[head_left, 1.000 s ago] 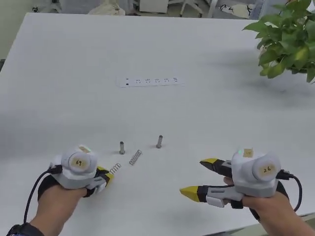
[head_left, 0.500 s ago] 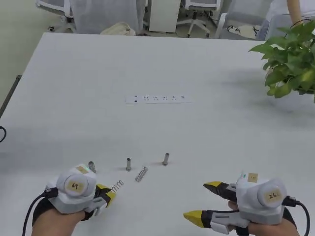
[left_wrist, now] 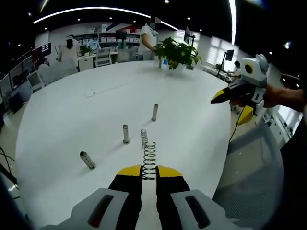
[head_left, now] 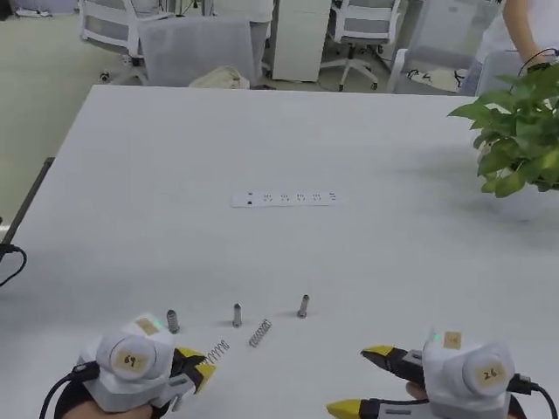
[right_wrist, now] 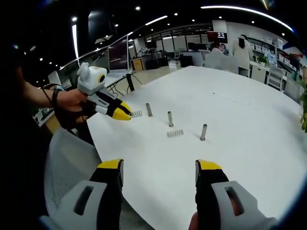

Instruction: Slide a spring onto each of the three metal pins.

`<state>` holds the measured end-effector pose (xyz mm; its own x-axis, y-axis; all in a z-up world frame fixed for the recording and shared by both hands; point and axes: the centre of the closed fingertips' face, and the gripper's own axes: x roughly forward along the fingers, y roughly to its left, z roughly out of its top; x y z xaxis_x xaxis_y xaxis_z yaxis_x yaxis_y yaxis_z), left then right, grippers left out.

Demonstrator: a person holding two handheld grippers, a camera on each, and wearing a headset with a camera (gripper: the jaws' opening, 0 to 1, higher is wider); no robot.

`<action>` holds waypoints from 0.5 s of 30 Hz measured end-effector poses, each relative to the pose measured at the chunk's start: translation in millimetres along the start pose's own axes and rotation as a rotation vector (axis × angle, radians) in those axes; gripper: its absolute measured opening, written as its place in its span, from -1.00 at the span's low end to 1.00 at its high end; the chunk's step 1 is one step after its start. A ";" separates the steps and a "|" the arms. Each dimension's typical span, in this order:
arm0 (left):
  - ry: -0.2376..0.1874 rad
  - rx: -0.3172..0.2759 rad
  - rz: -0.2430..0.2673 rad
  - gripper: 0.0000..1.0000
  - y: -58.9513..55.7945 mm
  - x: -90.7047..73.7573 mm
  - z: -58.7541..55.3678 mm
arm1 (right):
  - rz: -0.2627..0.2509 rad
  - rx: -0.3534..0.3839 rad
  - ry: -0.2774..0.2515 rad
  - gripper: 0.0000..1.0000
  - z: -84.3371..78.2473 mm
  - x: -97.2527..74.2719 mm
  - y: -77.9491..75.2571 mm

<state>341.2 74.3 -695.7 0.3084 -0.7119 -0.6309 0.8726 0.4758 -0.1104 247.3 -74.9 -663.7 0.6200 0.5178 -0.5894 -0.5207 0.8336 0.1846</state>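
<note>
The tabletop [head_left: 393, 262] is smooth, matt white. The middle pin [head_left: 237, 315] and right pin [head_left: 303, 305] are dull-grey metal with a soft sheen; the left pin [head_left: 173, 321] looks ribbed with wire coils. The loose spring [head_left: 259, 333] and the held spring [head_left: 216, 352] are thin bright wire. The left gripper [head_left: 205, 368] and right gripper [head_left: 360, 380] have glossy white plastic shells and matt yellow tips. The far power strip [head_left: 284, 199] is white plastic.

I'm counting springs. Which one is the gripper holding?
The spring pinched in the left gripper tips; the other spring lies free on the table.
</note>
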 end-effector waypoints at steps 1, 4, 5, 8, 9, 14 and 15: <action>-0.004 0.006 -0.003 -0.95 -2.0 -1.5 3.1 | 0.009 -0.003 0.000 0.18 1.3 0.9 1.6; -0.025 0.022 -0.013 -0.95 -7.1 -4.8 12.6 | 0.029 -0.011 -0.008 0.17 6.8 2.7 5.4; -0.026 0.027 -0.013 -0.95 -7.7 -5.1 13.5 | 0.031 -0.011 -0.009 0.16 7.6 2.9 5.9; -0.035 0.036 -0.023 -0.95 -9.9 -6.6 18.3 | 0.043 -0.016 -0.018 0.13 13.8 4.2 7.8; -0.036 0.040 -0.025 -0.95 -10.7 -7.1 19.2 | 0.047 -0.017 -0.020 0.12 15.2 4.6 8.4; -0.048 0.066 -0.032 -0.95 -15.1 -12.0 26.6 | 0.073 -0.029 -0.027 0.10 22.2 8.0 13.8; -0.050 0.069 -0.034 -0.95 -16.0 -12.6 27.8 | 0.077 -0.030 -0.027 0.10 22.8 8.9 14.4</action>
<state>333.8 61.4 -664.6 0.2950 -0.7530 -0.5882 0.9063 0.4155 -0.0773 258.7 -53.9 -648.3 0.5930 0.5855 -0.5528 -0.5844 0.7852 0.2047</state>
